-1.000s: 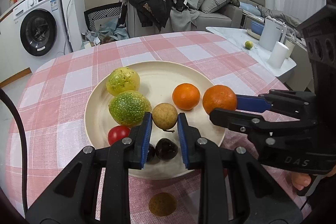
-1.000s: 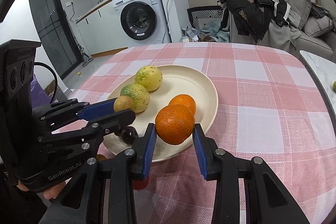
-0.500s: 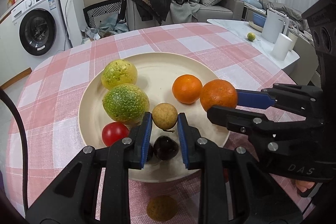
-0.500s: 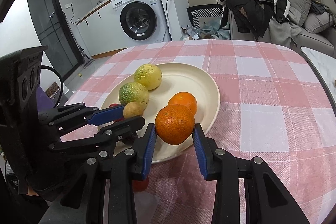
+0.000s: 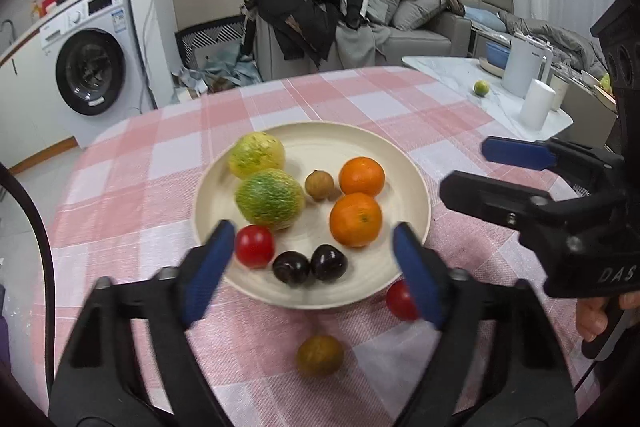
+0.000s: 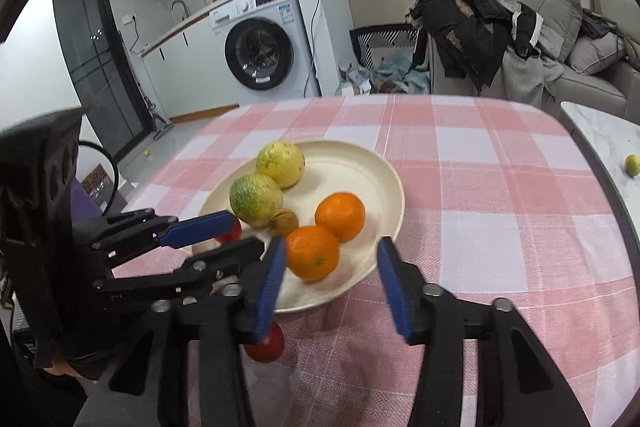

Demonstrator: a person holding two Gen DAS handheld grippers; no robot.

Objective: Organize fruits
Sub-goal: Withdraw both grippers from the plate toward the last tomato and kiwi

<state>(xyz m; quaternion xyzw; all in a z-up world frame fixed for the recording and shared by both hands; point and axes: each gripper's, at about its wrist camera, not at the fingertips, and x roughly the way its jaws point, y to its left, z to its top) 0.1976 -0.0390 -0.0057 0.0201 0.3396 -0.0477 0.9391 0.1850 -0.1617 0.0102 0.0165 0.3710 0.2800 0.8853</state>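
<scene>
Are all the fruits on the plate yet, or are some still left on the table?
Almost. The plate already holds two oranges, two green-yellow fruits, two dark cherries, one tomato and a small brown fruit. The left gripper and right gripper have just been opening and hold nothing. Still left on the tablecloth: a red tomato and a brown fruit.

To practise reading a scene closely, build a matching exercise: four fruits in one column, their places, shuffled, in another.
1. Bright red tomato
2. Nearer round orange
3. Two dark cherries
4. Small brown longan

A. On the cream plate, at its near edge
B. Plate middle, beside the green-mottled fruit
C. On the checked tablecloth, off the plate
D. On the plate's right side

Pairs: 1-C, 2-D, 3-A, 4-B
</scene>
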